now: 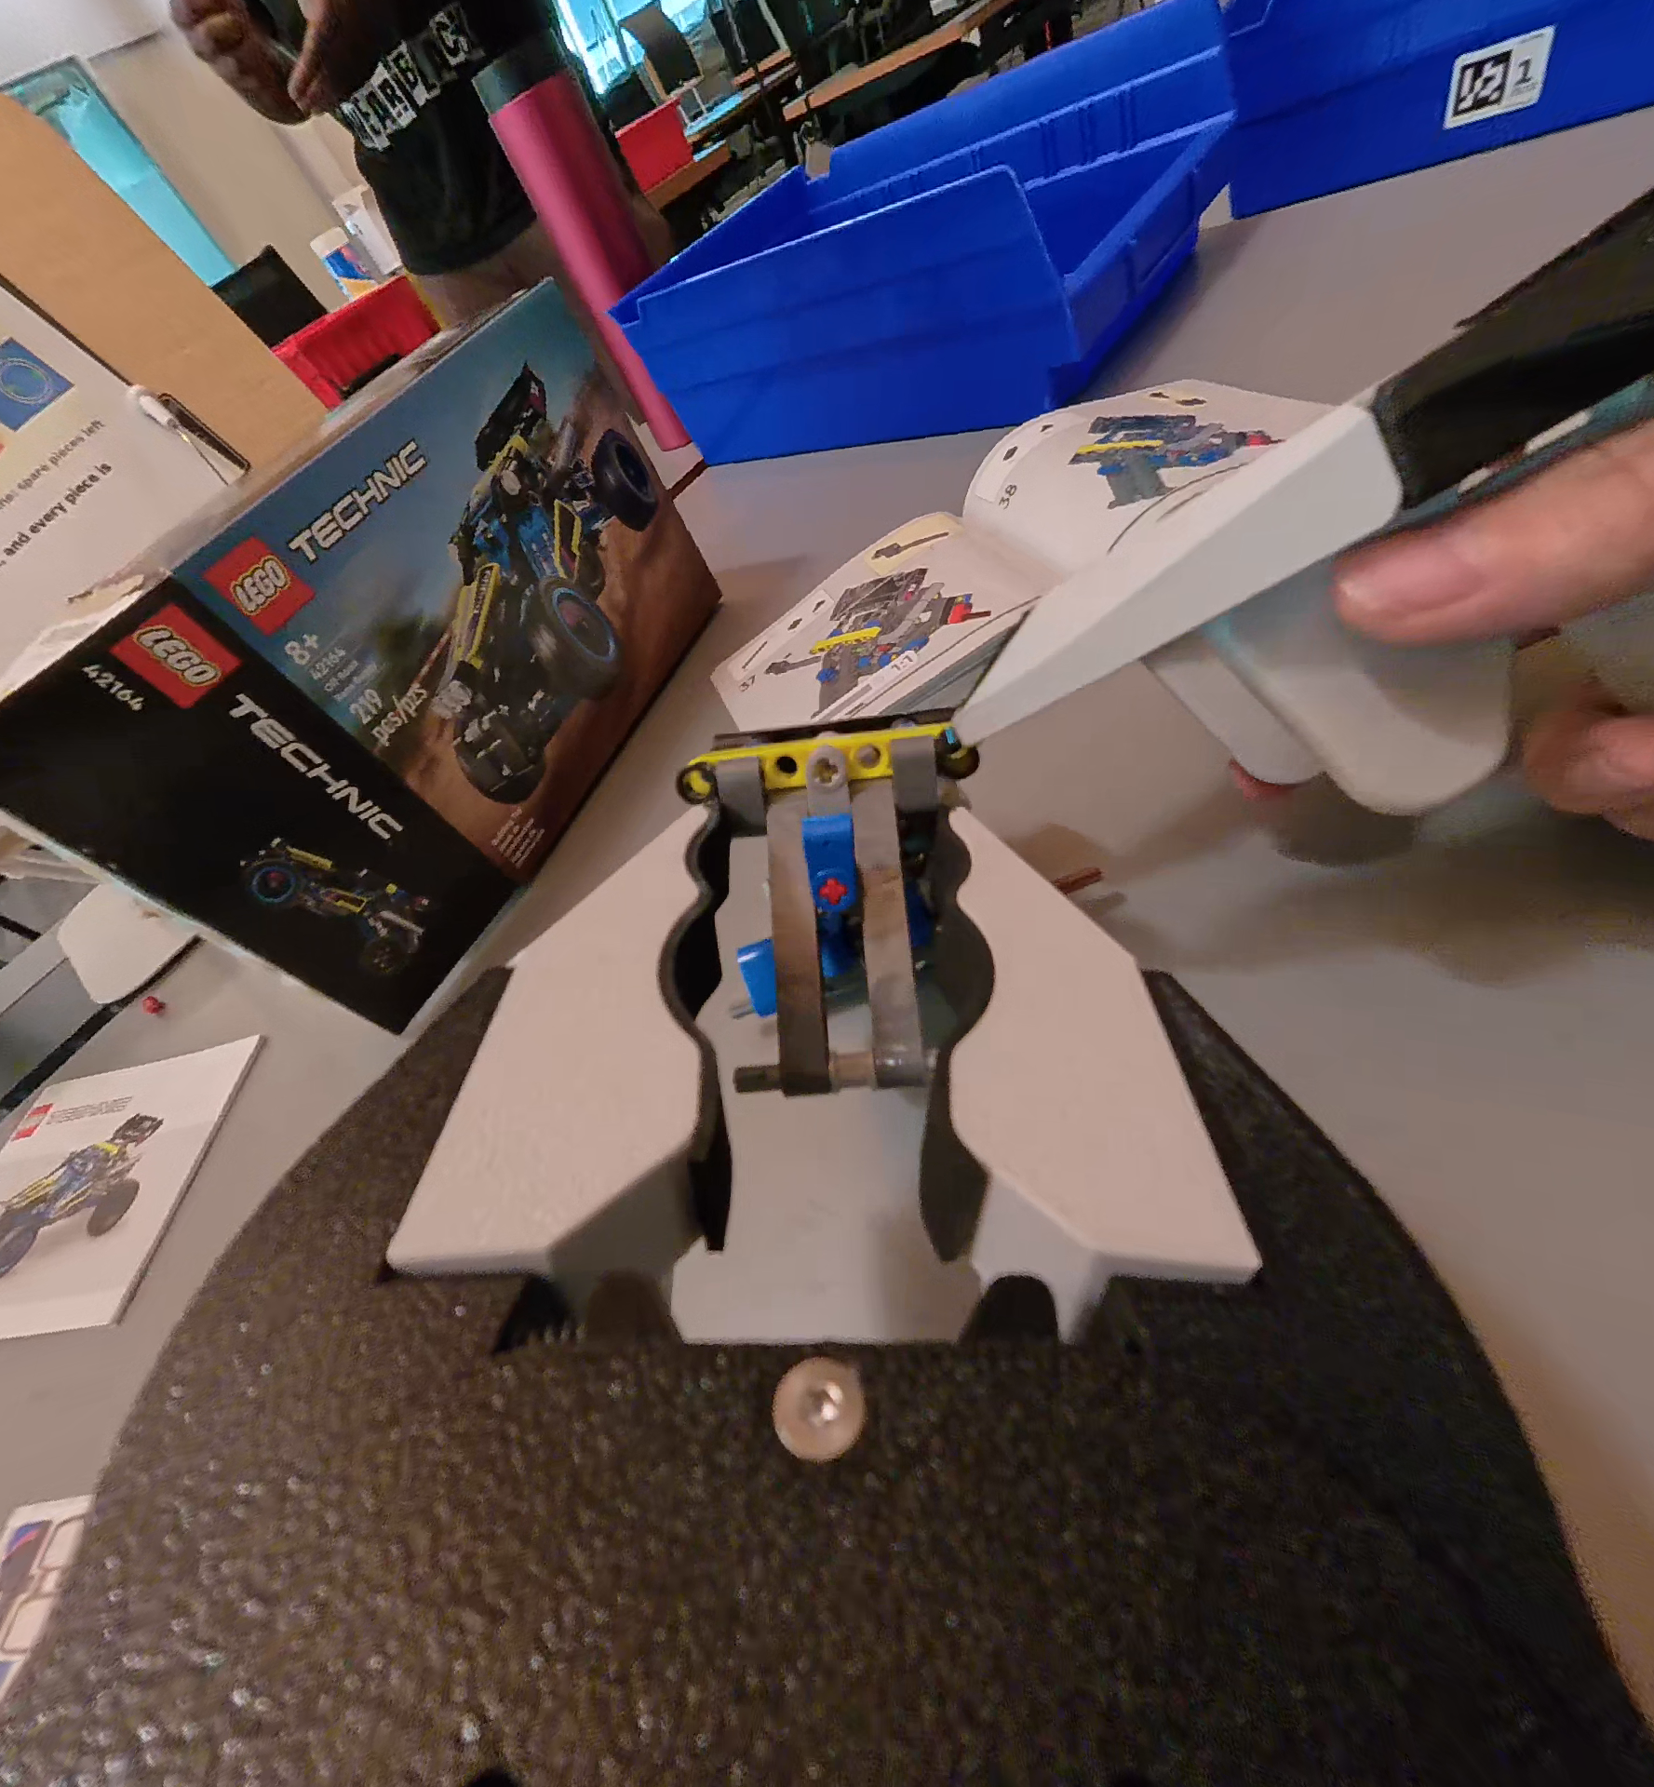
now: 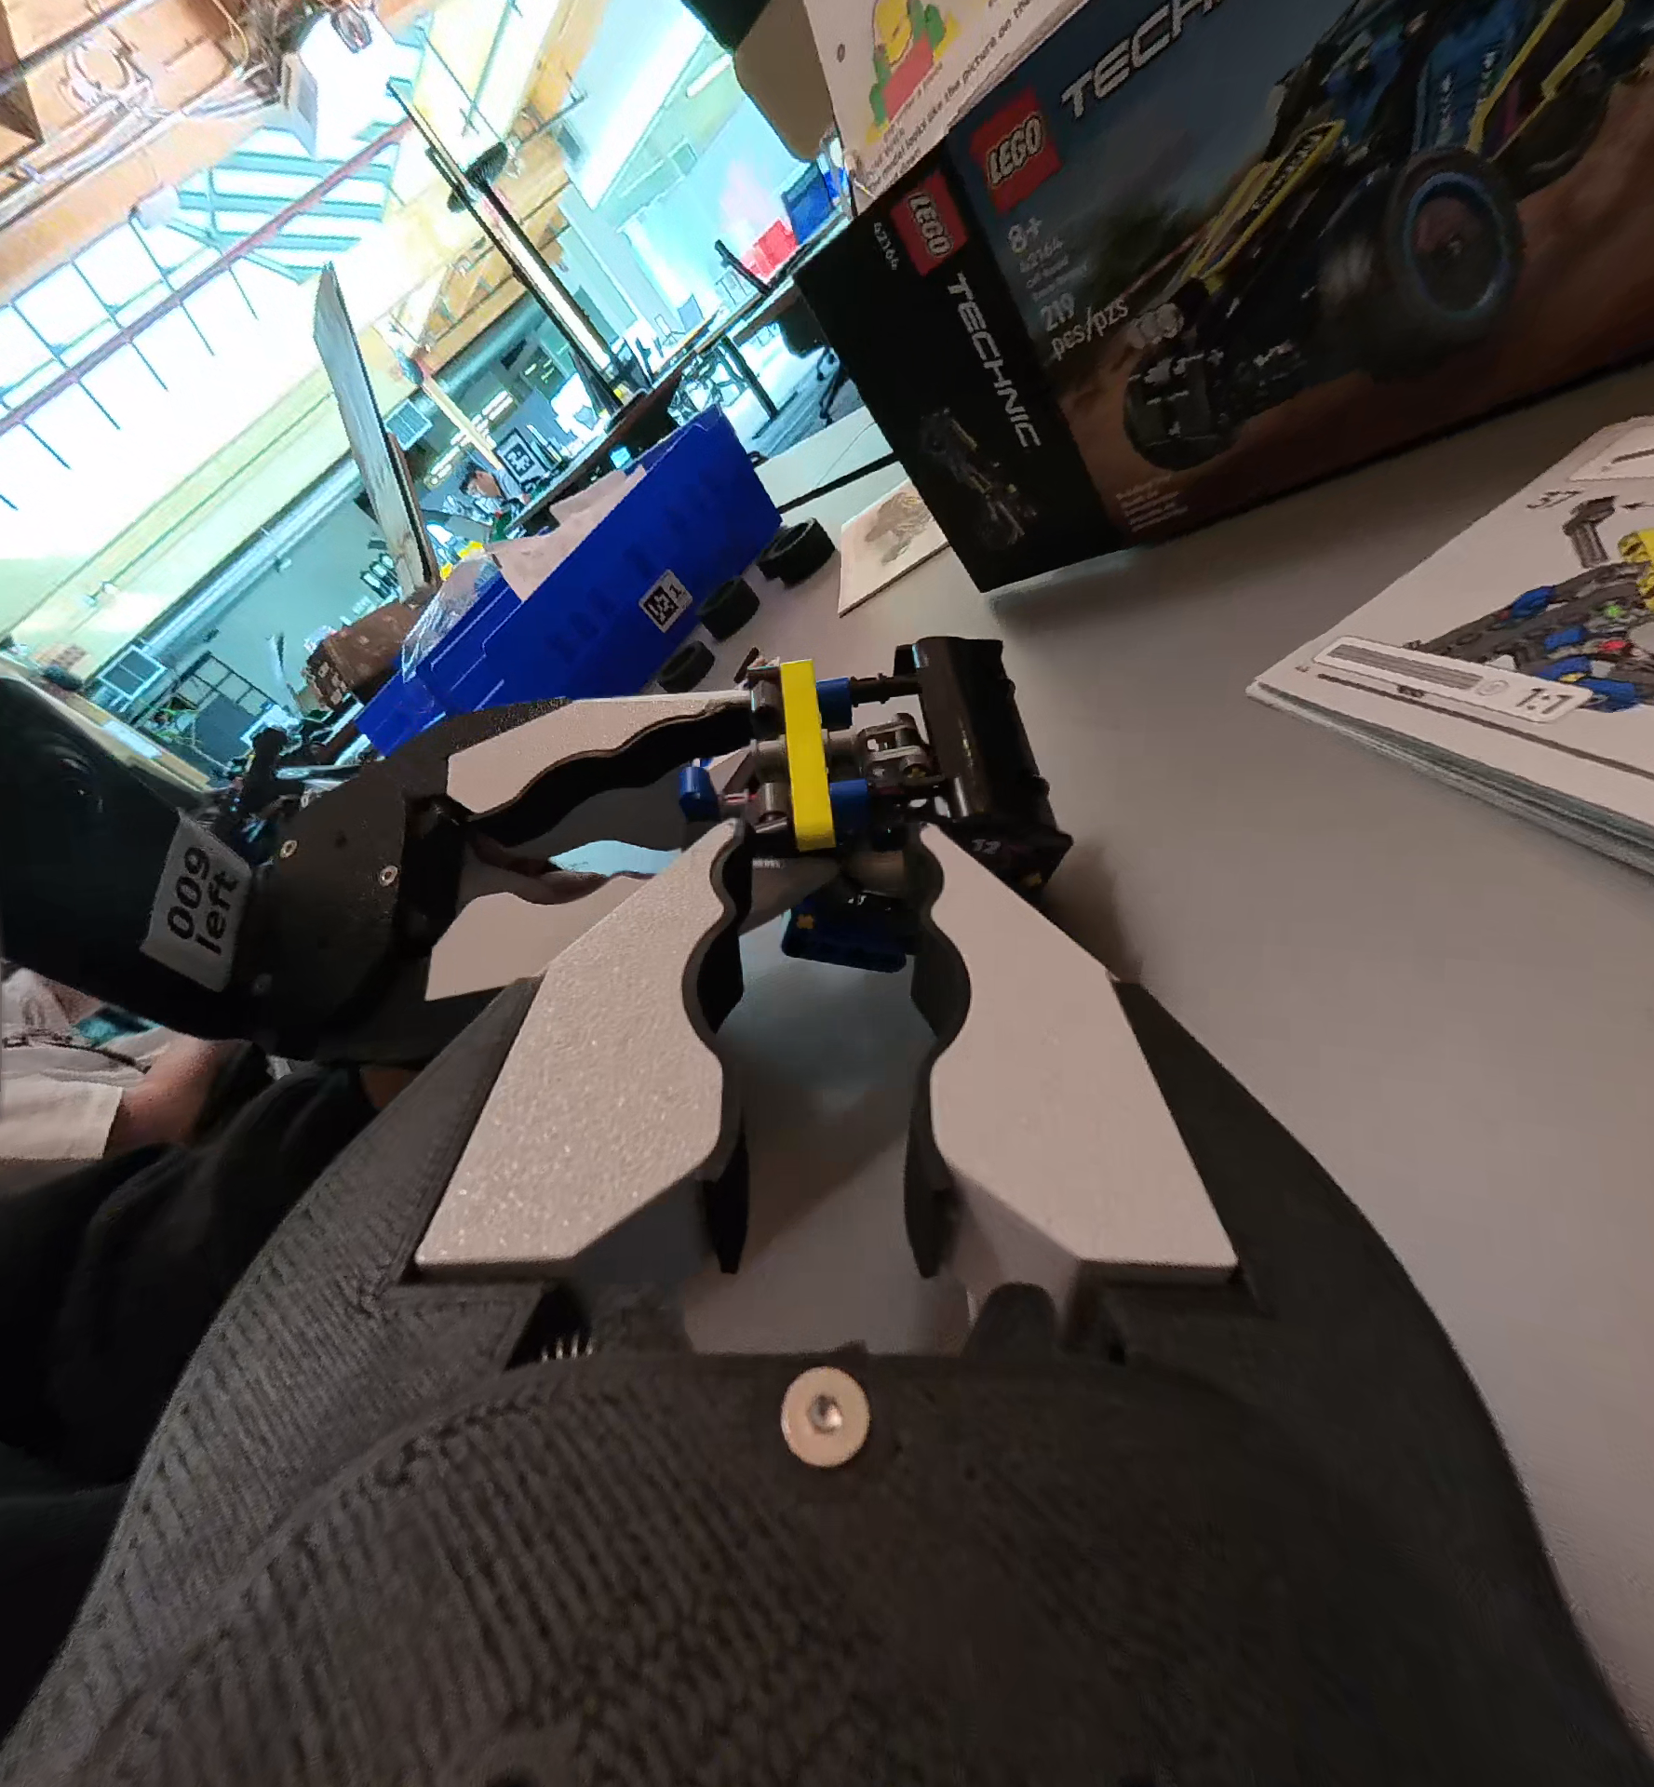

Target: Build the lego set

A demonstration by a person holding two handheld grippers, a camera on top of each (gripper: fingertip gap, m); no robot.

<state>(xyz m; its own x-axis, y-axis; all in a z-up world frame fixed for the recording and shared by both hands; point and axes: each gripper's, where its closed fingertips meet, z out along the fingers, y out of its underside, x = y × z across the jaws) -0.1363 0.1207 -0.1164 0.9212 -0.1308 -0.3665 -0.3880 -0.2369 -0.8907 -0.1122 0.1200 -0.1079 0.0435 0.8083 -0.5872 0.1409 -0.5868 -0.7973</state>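
Note:
My left gripper (image 1: 827, 822) is shut on a small brick assembly (image 1: 832, 870) of grey beams, blue parts and a yellow cross beam (image 1: 794, 764), held above the grey table (image 1: 1287, 1015). In the right wrist view its upper finger (image 2: 591, 735) presses on the assembly by the yellow beam (image 2: 803, 754), and a black panel (image 2: 987, 745) forms the far end. My right gripper (image 2: 832, 851) is open, its tips on either side of the assembly's lower end. In the left wrist view the right gripper (image 1: 973, 735) comes in from the right, its tip at the yellow beam's end.
A toy set box (image 1: 368, 629) stands to the left and an open instruction booklet (image 1: 881, 600) lies behind the assembly. Blue bins (image 1: 900, 290) and a pink cylinder (image 1: 581, 242) are at the back. A second booklet (image 1: 78, 1189) lies front left. Black tyres (image 2: 794, 551) lie by a bin. The grippers are tip to tip, or close to it.

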